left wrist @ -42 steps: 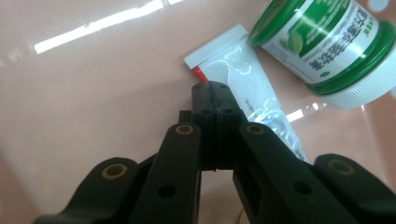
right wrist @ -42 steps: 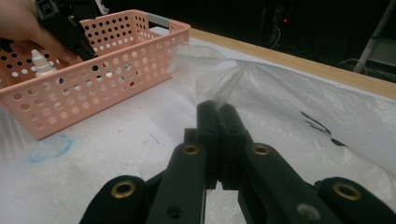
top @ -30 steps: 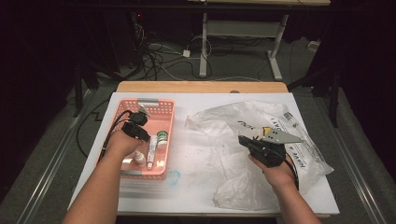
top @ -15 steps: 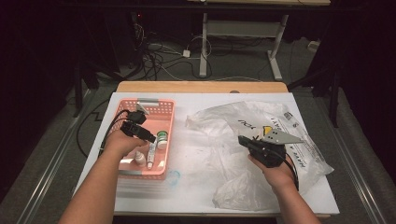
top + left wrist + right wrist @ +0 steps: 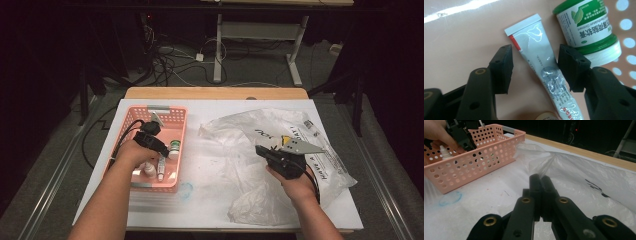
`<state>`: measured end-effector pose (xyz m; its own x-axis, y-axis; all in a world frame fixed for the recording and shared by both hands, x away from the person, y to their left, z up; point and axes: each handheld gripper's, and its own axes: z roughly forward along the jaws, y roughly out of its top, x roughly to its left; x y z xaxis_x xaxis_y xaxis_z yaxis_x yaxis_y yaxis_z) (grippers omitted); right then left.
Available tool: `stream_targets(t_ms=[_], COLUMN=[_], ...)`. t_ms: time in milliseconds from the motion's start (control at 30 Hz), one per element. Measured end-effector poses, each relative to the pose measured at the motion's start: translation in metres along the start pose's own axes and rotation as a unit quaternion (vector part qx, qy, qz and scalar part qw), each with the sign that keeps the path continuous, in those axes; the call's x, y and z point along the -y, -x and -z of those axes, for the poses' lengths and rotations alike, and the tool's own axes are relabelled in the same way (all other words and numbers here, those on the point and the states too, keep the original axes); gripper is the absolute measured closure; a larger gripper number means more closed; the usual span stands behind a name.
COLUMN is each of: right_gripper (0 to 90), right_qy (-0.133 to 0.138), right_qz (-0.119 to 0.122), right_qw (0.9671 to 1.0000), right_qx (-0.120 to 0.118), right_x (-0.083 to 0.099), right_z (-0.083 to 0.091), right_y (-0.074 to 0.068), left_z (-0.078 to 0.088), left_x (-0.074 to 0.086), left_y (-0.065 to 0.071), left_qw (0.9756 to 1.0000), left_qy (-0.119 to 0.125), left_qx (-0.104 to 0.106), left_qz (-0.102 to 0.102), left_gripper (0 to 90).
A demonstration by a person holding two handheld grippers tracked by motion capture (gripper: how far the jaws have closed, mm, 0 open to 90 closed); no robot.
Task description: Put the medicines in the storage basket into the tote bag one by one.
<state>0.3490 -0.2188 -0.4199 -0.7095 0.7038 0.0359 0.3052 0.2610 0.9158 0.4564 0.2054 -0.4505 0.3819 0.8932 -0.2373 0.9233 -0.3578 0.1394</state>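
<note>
**Nothing bagged yet: tube about to be picked from the basket**

Several small items sit in the pink basket [image 5: 176, 125] on the left of the desk [image 5: 210, 165], and none looks to have left it, so the job, which I take to be moving them into the clear plastic bag [image 5: 260, 150] spread across the desk's right half, seems barely begun. The bag lies crumpled and flat, and nothing shows inside it. Right tongs [image 5: 541, 180] are pressed together on a fold of that bag, apparently holding its edge. Left tongs [image 5: 534, 67] hang inside the basket with jaws apart, one on each side of the white tube [image 5: 541, 75] lying on the basket floor, not yet closed on it. Just beside the tube lies a green-labelled jar [image 5: 589, 27] on its side. Closing, lifting and carrying across all remain
</note>
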Motion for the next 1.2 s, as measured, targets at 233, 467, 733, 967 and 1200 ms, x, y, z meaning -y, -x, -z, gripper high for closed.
stream_targets(t_ms=[233, 467, 733, 967, 1200], right_gripper=[90.0, 90.0, 90.0, 90.0, 90.0], right_qy=[-0.002, -0.002, -0.003, -0.002, -0.001], right_qz=[-0.001, -0.003, -0.002, -0.002, -0.001], right_qw=[1.0, 1.0, 1.0, 1.0, 1.0], right_qx=[0.0, 0.0, 0.001, 0.001, 0.0], right_x=[0.0005, 0.0011, 0.0012, 0.0011, 0.0009], right_z=[-0.0006, -0.001, -0.0008, -0.0007, 0.0004], right_y=[-0.0004, 0.0002, 0.0004, 0.0003, 0.0009], left_z=[0.0006, 0.0013, 0.0031, -0.0033, -0.0038], left_x=[-0.0017, -0.0026, -0.0009, -0.0014, -0.0003], left_y=[-0.0025, -0.0067, -0.0093, -0.0046, -0.0014], left_qw=[0.9998, 0.999, 0.9972, 0.9968, 0.9954], left_qy=[0.017, 0.042, 0.061, 0.052, 0.061], left_qx=[-0.009, -0.015, -0.043, -0.059, -0.071], left_qz=[0.005, 0.008, 0.001, -0.008, -0.019], left_gripper=[55.2, 59.2, 64.1, 52.5, 64.2])
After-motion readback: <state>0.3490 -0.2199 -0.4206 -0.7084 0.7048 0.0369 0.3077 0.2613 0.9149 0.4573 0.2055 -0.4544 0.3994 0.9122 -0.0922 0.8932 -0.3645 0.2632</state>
